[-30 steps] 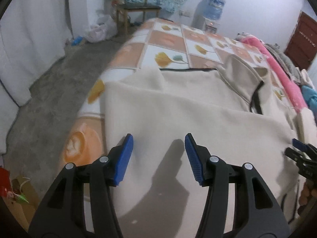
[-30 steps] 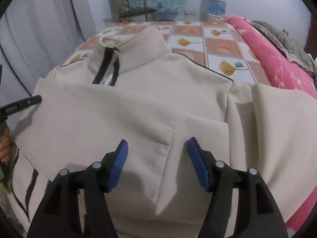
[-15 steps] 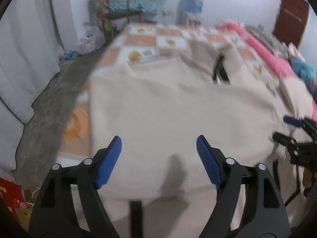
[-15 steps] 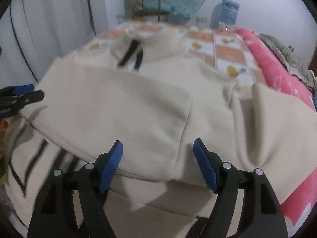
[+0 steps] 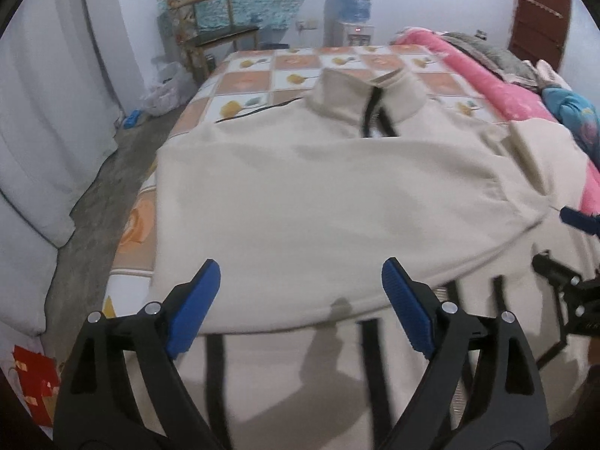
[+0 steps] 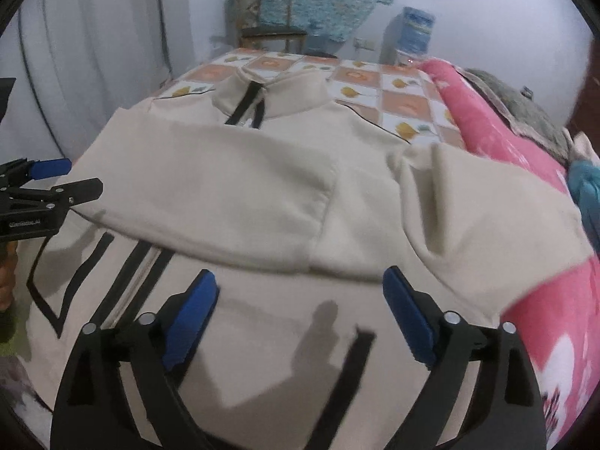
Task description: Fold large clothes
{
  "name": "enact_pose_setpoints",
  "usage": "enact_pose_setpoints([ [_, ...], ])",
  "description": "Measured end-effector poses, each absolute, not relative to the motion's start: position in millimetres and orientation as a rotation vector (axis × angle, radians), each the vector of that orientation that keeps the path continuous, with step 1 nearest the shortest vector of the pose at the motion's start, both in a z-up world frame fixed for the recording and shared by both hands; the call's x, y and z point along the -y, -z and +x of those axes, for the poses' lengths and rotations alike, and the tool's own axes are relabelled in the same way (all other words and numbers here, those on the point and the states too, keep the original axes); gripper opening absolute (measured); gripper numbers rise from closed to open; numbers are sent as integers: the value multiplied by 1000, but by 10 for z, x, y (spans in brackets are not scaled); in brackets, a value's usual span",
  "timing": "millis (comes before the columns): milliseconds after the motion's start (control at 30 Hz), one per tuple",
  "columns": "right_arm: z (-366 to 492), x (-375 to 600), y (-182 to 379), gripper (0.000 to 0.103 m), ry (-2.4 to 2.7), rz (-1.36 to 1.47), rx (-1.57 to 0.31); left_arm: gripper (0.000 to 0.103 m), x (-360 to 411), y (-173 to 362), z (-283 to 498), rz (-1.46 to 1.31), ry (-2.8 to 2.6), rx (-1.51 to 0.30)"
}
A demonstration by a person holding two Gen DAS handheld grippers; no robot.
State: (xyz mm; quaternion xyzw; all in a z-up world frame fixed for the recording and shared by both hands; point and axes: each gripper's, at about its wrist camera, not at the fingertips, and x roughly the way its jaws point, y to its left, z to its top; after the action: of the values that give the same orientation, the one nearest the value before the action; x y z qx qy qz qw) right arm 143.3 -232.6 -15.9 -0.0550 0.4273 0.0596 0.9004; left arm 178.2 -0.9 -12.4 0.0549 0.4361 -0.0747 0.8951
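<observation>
A cream zip-up jacket with black stripes lies on the bed, collar away from me. One sleeve is folded flat across its chest; the other sleeve drapes off toward the pink blanket. My left gripper hovers over the folded sleeve's near hem, its jaws opening wide with nothing between them. My right gripper hovers above the jacket's lower front, its jaws also opening and empty. Each gripper shows at the edge of the other's view: the right gripper and the left gripper.
The bed has a checkered orange and white sheet. A pink blanket and piled clothes run along its right side. A wooden chair and a water dispenser stand at the far wall. White curtains hang left above the grey floor.
Both grippers have opened wider and drawn back toward me, off the folded sleeve. More of the jacket's striped lower front now shows beneath them.
</observation>
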Motion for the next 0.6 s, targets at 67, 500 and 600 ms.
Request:
enact_pose_setpoints([
  [67, 1357, 2392, 191, 92, -89, -95, -893, 86, 129, 92, 1769, 107, 171, -903],
  [500, 1217, 2556, 557, 96, -2, -103, -971, 88, 744, 504, 1971, 121, 203, -960],
  [600, 1209, 2581, 571, 96, -11, -87, -971, 95, 717, 562, 1975, 97, 187, -959],
])
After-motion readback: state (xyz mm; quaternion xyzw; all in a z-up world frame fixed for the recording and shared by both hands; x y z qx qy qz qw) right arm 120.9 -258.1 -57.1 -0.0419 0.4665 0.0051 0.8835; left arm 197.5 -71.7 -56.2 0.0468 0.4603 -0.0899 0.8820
